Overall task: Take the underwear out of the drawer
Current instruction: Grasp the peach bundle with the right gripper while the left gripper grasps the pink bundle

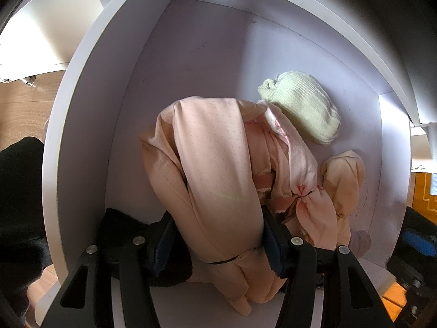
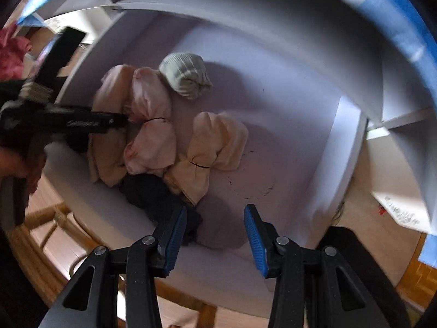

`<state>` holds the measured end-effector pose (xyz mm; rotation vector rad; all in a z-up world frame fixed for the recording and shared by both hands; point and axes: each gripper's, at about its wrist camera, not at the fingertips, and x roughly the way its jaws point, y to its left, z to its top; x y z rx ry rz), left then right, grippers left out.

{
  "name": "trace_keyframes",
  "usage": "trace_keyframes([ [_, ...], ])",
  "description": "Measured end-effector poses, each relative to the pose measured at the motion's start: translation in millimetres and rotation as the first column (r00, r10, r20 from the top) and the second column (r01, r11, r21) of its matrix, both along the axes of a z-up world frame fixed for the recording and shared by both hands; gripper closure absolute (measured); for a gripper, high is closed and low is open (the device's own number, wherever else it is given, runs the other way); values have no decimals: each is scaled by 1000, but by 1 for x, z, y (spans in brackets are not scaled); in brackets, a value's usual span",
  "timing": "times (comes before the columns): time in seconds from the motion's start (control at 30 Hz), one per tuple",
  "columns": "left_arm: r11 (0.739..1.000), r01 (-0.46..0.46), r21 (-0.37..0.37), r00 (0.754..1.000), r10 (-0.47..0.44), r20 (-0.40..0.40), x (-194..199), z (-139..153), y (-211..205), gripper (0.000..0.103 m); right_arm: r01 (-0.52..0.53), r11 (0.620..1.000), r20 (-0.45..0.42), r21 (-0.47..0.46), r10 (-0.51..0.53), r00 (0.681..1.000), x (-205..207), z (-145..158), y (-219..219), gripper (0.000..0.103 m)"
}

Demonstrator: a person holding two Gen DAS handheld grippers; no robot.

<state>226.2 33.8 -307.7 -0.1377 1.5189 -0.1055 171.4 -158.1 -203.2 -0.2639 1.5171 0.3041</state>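
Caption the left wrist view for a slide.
Left gripper closing around a peach bundle in the white drawer, a pale green roll behind.

The inside of the white wooden drawer [image 1: 207, 63] is dim and shadowy. Beyond the fingers the edges bend round. The right view is blurry.

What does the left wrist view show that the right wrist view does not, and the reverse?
Only the left wrist view shows the left gripper with its fingers around a peach bundle, up close. Only the right wrist view shows the open right gripper, empty above the drawer, a dark garment and a pink cloth outside. Both show the white drawer, a pale green bundle and more tied peach bundles.
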Motion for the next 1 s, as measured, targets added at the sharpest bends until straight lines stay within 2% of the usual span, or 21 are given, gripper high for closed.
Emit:
trace_keyframes([
  [0.1,1000,-6,0,1000,6,-3,-1,0,1,45,73,997,-12,32,-73,997,8,-14,2,56],
  [0.23,1000,-3,0,1000,3,-5,0,0,0,45,142,987,2,81,-142,990,15,-32,4,41],
  [0.5,1000,9,2,1000,-9,-2,2,-1,0,45,254,965,20,68,-256,966,41,-61,2,38],
  [0.87,1000,17,-5,1000,-17,6,-8,-4,1,43,220,975,21,42,-221,975,54,-93,3,38],
  [1.0,1000,-4,-24,1000,4,-2,-9,-3,6,40,188,982,29,28,-189,982,55,-102,4,39],
])
